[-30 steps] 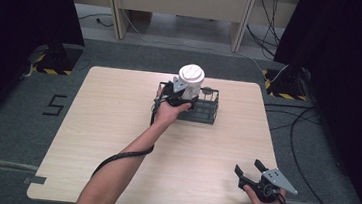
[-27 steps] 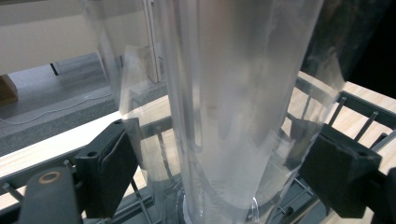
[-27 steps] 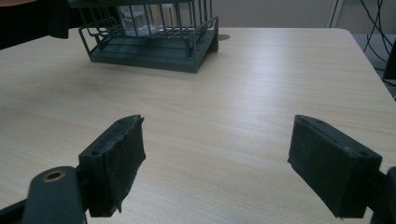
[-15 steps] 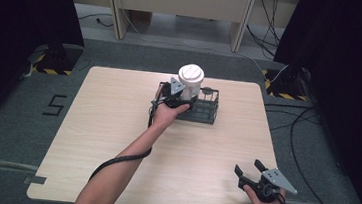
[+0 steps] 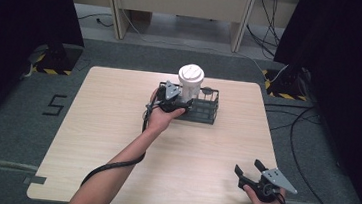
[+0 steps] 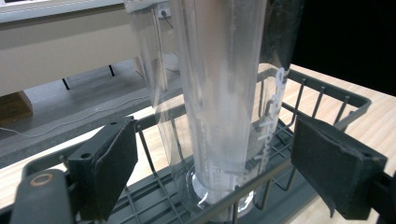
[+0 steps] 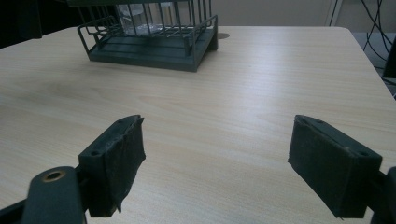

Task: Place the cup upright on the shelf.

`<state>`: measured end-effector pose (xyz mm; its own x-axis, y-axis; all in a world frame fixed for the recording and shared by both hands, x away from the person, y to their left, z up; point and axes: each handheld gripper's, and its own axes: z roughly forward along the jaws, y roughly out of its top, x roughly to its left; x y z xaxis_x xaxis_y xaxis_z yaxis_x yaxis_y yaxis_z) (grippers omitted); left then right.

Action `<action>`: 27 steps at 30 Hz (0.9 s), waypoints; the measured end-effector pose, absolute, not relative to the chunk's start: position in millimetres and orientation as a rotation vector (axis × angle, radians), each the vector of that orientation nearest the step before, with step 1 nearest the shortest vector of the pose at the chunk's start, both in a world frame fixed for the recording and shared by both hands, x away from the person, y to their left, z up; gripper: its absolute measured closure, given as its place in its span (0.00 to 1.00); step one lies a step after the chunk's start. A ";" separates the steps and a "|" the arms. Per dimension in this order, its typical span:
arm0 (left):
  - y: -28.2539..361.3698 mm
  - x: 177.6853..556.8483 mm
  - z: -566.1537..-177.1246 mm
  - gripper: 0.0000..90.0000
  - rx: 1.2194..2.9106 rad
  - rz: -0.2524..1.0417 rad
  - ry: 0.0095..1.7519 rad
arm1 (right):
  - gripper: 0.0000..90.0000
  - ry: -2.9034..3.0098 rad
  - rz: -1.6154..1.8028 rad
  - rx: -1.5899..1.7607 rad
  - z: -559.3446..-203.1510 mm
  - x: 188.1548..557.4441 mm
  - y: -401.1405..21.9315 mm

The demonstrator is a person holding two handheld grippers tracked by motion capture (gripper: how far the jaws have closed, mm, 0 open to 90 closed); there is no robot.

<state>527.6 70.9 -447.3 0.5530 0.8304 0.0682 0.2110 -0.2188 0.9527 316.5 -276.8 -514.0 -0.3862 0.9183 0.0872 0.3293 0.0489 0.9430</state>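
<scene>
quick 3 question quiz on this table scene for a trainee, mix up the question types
1. True or false: the left gripper is clamped shut on the clear bottle.
2. Where does the bottle stand? A) flat on the table B) inside the wire basket C) in the right gripper
3. Fill in: the bottle's lid is ____ in colour.

Key
1. False: in the left gripper view the jaws stand wide apart on either side of the bottle, not touching it.
2. B: its base sits on the basket's floor, upright.
3. White.
</scene>
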 end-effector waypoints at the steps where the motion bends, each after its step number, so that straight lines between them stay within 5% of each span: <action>1: 71.9 526.1 -447.0 0.16 1.728 0.731 0.872 | 0.21 1.766 1.344 1.255 -514.0 316.5 -276.8; 27: 110.1 489.7 -440.2 0.16 1.713 0.718 0.842 | 0.21 1.765 1.337 1.258 -513.9 316.4 -276.1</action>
